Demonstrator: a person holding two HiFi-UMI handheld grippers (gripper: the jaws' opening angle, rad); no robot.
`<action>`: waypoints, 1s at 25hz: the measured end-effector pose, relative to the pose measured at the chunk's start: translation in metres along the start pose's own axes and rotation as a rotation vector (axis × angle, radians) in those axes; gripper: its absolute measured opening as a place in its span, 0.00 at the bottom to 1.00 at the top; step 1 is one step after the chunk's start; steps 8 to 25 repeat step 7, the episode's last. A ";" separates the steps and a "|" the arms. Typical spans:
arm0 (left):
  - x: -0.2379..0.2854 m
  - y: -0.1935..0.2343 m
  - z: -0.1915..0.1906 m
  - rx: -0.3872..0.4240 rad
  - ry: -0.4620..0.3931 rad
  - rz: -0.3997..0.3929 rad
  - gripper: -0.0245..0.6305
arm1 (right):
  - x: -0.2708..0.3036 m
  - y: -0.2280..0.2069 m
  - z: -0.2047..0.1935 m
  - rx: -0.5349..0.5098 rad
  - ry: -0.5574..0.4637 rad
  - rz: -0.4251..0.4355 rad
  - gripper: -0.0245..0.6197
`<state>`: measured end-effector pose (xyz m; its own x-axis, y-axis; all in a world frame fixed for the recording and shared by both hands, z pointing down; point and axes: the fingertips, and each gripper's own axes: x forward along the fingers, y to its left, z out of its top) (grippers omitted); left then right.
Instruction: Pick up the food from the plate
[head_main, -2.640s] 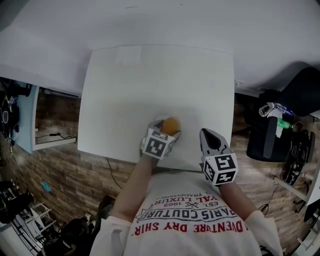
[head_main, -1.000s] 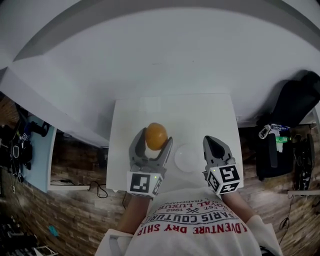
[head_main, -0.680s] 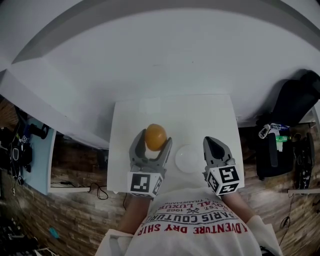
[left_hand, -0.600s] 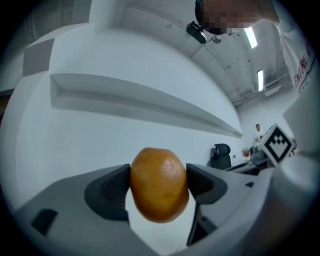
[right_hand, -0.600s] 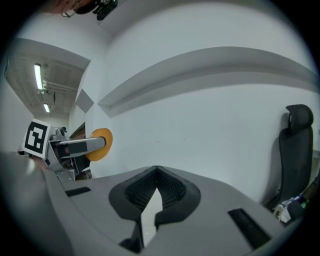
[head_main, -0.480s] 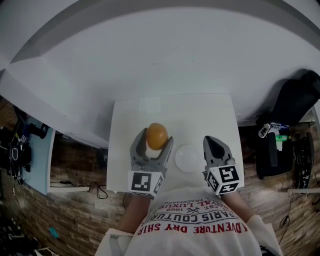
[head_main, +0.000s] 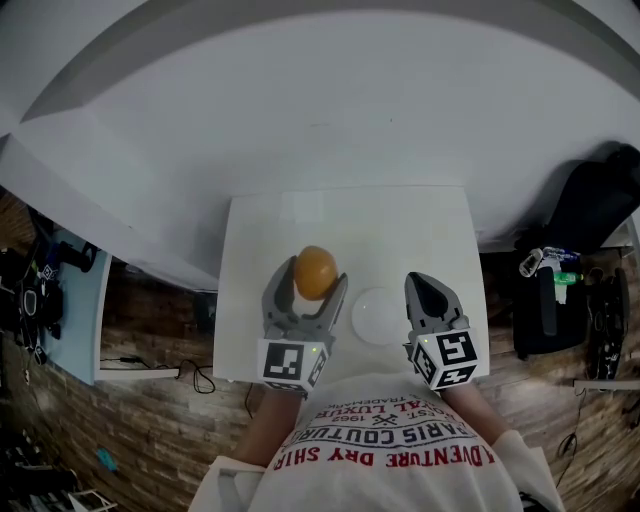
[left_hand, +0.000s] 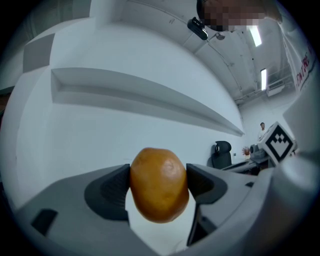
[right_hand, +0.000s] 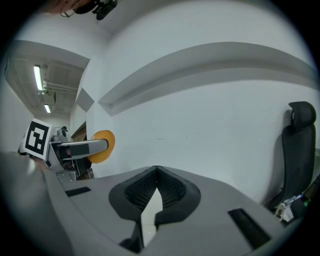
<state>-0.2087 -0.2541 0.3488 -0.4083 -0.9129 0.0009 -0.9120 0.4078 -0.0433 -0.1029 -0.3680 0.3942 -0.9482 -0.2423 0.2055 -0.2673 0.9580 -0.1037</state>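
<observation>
Left gripper view tells me most of it: my left gripper has its two jaws pressed against either side of the food, a rounded orange-brown piece that fills the gap between them, with only pale wall behind it. From the head view, that gripper holds the food in the air over the white table, just left of the plate. The plate looks bare, a round white dish near the table's near edge, between my two tools. My right gripper has its jaws closed together on nothing and hovers just right of the plate, taking no part. I judge the pick-up itself done: the food is off the plate and held firmly. Nothing seems left except keeping the grip steady, since the round piece could roll out if the jaws loosen.
</observation>
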 end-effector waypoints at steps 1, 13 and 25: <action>0.000 0.001 -0.001 0.000 0.005 0.000 0.58 | 0.001 0.001 -0.001 0.000 0.006 0.000 0.06; 0.006 0.002 -0.013 0.003 0.044 -0.012 0.58 | 0.005 0.003 -0.007 0.001 0.018 0.004 0.06; 0.006 0.002 -0.013 0.003 0.044 -0.012 0.58 | 0.005 0.003 -0.007 0.001 0.018 0.004 0.06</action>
